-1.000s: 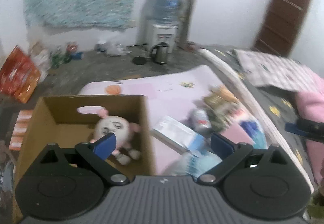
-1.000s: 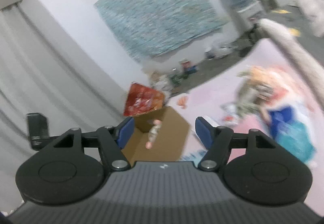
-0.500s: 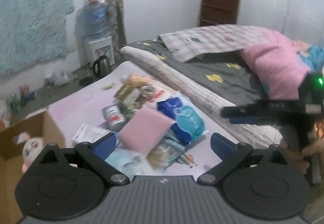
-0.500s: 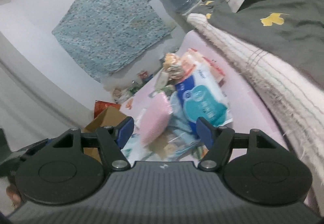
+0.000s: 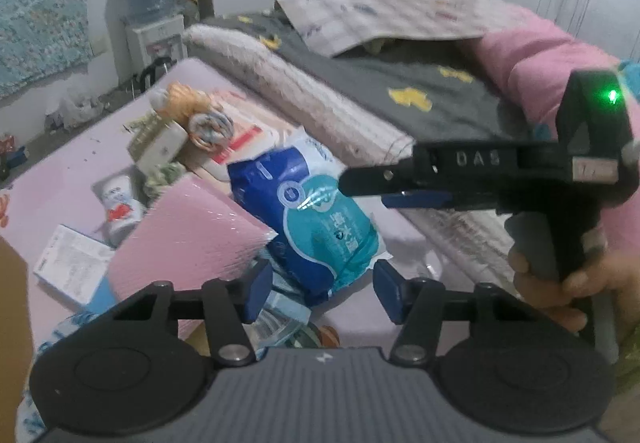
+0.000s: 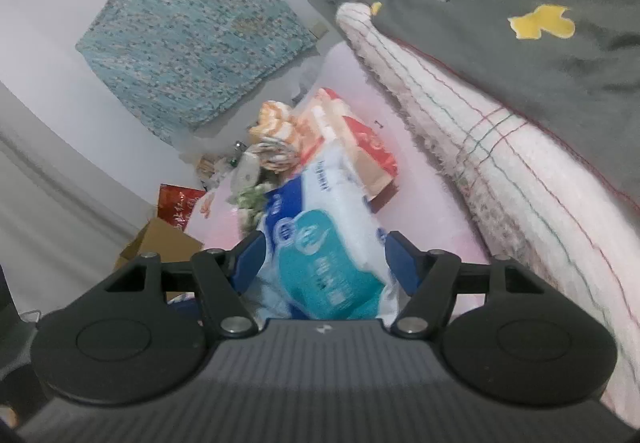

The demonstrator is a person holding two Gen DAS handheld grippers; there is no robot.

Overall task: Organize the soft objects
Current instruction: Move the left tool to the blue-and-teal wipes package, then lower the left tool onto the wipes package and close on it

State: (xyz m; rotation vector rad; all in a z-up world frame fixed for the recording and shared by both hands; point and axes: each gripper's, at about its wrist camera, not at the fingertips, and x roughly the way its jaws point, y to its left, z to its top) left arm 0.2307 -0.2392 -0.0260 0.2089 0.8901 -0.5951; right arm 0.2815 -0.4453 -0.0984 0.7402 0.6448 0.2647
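Note:
A blue and teal soft pack (image 5: 320,219) lies on top of a pile on the pink mat, with a pink pack (image 5: 184,235) leaning at its left. My left gripper (image 5: 322,293) hovers at the pack's near end. Its jaws are closing, the pack's corner lies between them, and the pads are not pressing on it. A hand (image 5: 560,283) holds my right gripper (image 5: 366,189), which reaches in from the right just above the pack. In the right wrist view the pack (image 6: 320,243) fills the gap of that gripper (image 6: 325,263), which stands open.
A bed with a fringed white blanket (image 5: 320,99) and a grey cover runs along the right. The pile also holds a white carton (image 5: 68,263), a red and white pack (image 6: 360,147) and an orange plush (image 5: 188,103). A cardboard box (image 6: 160,243) stands at the left.
The left gripper swung from the cardboard box to the pile and sank toward it, and its jaws narrowed. The right gripper dropped and came in over the blue and teal pack.

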